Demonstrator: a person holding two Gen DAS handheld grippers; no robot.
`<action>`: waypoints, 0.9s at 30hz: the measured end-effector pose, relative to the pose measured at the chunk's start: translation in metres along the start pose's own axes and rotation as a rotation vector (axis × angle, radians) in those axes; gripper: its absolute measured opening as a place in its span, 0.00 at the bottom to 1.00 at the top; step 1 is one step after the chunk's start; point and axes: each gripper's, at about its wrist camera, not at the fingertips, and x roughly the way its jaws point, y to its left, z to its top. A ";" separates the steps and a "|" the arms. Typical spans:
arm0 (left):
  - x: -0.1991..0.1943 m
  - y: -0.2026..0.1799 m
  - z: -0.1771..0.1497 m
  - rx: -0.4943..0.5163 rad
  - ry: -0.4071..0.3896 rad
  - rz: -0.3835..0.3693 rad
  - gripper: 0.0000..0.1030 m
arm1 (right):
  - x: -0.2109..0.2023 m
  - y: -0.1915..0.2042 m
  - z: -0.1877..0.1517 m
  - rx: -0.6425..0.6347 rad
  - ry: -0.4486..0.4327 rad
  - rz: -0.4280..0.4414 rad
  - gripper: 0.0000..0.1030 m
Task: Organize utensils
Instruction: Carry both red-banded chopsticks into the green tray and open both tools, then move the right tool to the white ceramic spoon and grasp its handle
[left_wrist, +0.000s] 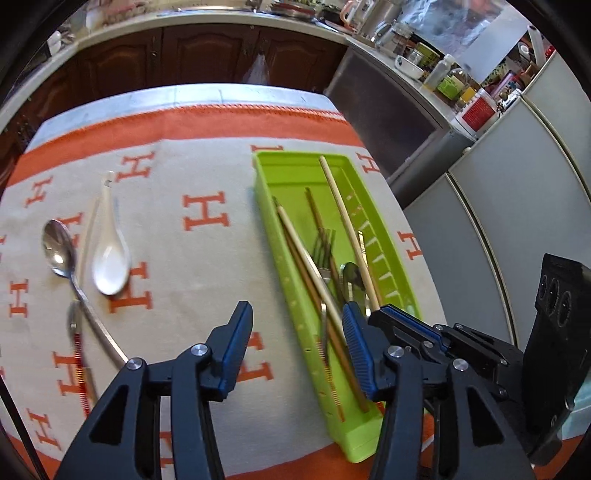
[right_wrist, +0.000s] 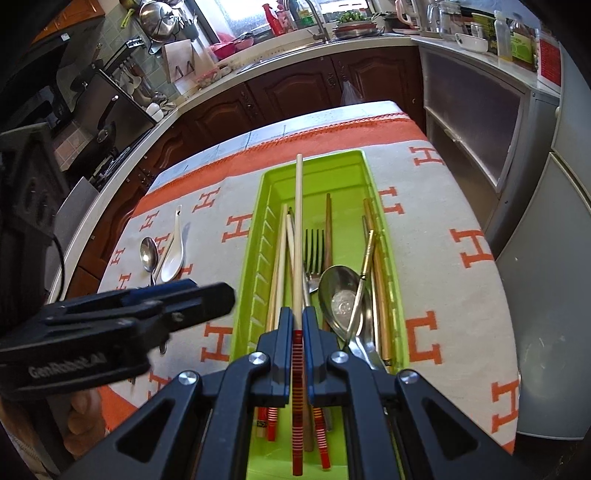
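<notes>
Pale wooden chopstick (right_wrist: 298, 236) with red-striped end, clamped in right gripper (right_wrist: 297, 325), above lime-green tray (right_wrist: 255, 258) holding fork (right_wrist: 314, 254), spoon (right_wrist: 340, 295), more chopsticks. Left gripper (left_wrist: 295, 332) parted, empty.

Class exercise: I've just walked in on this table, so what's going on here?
A person is sorting utensils into a green tray with two hand-held grippers. The right hand-held gripper is shut on a pale chopstick above the tray, which already holds a fork, spoons and more chopsticks. The left hand-held gripper is open and empty. A metal spoon and a white spoon still lie on the cloth.
</notes>
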 end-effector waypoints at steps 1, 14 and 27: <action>-0.005 0.005 -0.002 0.003 -0.014 0.024 0.48 | 0.002 0.002 0.000 -0.007 0.008 0.001 0.05; -0.048 0.062 -0.020 -0.036 -0.113 0.171 0.67 | 0.010 0.009 -0.001 0.018 0.061 0.028 0.06; -0.097 0.115 -0.034 -0.078 -0.219 0.287 0.70 | 0.004 0.036 -0.004 -0.010 0.040 0.027 0.06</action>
